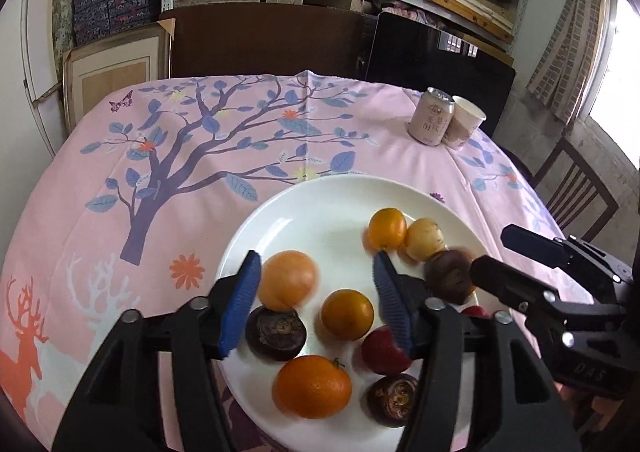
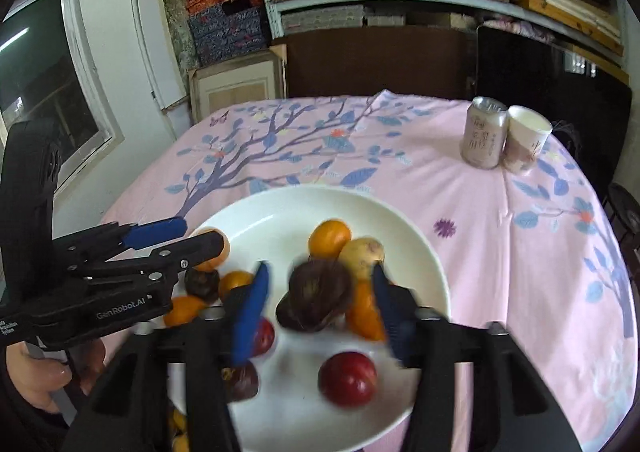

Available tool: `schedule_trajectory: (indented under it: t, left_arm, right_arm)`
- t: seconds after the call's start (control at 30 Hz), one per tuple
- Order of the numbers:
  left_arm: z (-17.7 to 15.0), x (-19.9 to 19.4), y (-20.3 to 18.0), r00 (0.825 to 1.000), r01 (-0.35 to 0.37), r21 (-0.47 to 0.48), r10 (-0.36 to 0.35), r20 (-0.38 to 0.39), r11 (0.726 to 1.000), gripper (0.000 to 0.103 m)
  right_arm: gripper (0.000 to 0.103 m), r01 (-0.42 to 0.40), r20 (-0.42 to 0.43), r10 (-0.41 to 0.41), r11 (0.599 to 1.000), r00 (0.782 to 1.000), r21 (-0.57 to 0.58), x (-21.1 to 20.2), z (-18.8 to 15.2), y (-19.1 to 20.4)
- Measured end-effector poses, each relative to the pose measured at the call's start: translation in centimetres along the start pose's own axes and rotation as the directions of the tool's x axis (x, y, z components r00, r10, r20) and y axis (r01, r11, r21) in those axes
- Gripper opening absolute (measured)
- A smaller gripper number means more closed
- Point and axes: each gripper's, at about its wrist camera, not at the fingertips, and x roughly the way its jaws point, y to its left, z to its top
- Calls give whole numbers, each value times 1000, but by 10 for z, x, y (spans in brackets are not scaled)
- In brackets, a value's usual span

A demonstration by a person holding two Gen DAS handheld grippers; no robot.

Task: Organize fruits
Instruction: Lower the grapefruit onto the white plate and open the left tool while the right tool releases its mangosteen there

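Both grippers hung over the plate [image 1: 280, 211], fingers spread and empty. The fruit lay all on the plate: between the left gripper [image 1: 316, 292] fingers an orange [image 1: 347, 314]; a dark fruit [image 2: 320, 294] between the right gripper's [image 2: 320, 308]. The can [image 1: 431, 115] and cup [image 1: 466, 121] stood at two o'clock. Best, I judged, to descend squarely, straddle one fruit, and close gently lest round ones roll.
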Motion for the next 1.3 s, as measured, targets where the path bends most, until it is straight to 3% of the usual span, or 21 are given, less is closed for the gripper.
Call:
schedule_trajectory:
  t: [0.03,0.17,0.37,0.47,0.63,0.93,0.97,1.0,1.3]
  left_arm:
    - [-1,-9,3,999,0,-16,0,35,1000,83]
    - [-21,-46,3,996,-9,14,7,94,1000,85]
    - [-96,-90,-12,997,-26,121,17,70,992,86]
    - [-133,-102,-18,999,2,143,-7,36,990,89]
    - [-171,-113,-22,999,-38,175,35,15,984,89]
    - [-180,-119,-3,993,-121,172,121,12,978,89]
    - [-179,-118,0,992,-128,169,128,11,977,89]
    - [-178,-117,2,990,-138,168,138,11,976,89]
    - [-176,-80,6,975,-176,239,202,-88,955,85]
  right_arm:
    - [69,-11,5,11,1000,1000,8,-6,-1,-1]
    - [69,-7,9,7,1000,1000,12,-34,-21,-2]
    - [70,12,-48,-12,1000,999,-1,-63,-83,-6]
    - [70,27,-88,-26,1000,996,9,-63,-110,-13]
    - [70,33,-165,-36,999,986,-18,-45,-125,-9]
    - [71,98,-221,-106,994,969,-46,-3,-117,0]
    - [62,110,-213,-119,992,970,-54,-3,-118,1]
    - [41,100,-201,-109,993,973,-57,-6,-118,3]
    - [41,44,-68,-46,998,997,-39,-57,-132,10]
